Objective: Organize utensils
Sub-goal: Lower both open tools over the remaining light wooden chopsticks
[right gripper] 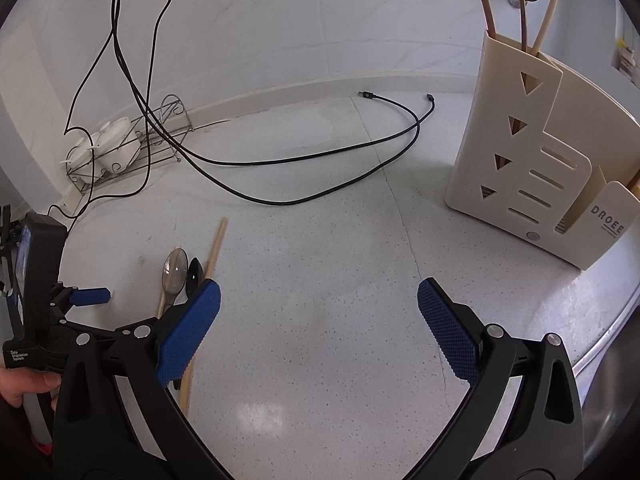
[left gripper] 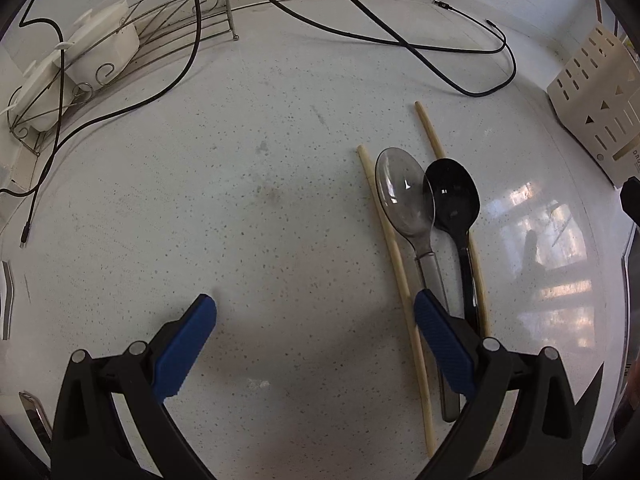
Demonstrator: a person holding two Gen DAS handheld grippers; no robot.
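Note:
On the speckled white counter lie a clear grey spoon (left gripper: 406, 196), a black spoon (left gripper: 454, 198) and two wooden chopsticks (left gripper: 390, 248) (left gripper: 430, 130), side by side. My left gripper (left gripper: 316, 312) is open just above the counter, its right finger over the spoon handles, with nothing between the pads. The same spoons (right gripper: 176, 270) (right gripper: 195, 274) and a chopstick (right gripper: 216, 246) show at left in the right wrist view. My right gripper (right gripper: 320, 300) hangs open and empty over bare counter. A cream utensil holder (right gripper: 532, 160) stands at the right with several sticks in it.
Black cables (right gripper: 320, 152) loop across the back of the counter. A wire rack (left gripper: 132, 40) with white cups (left gripper: 108, 44) stands at the back left by the wall. A hand (right gripper: 24, 386) holds the left gripper's body. A metal sink edge (right gripper: 604, 344) runs at the right.

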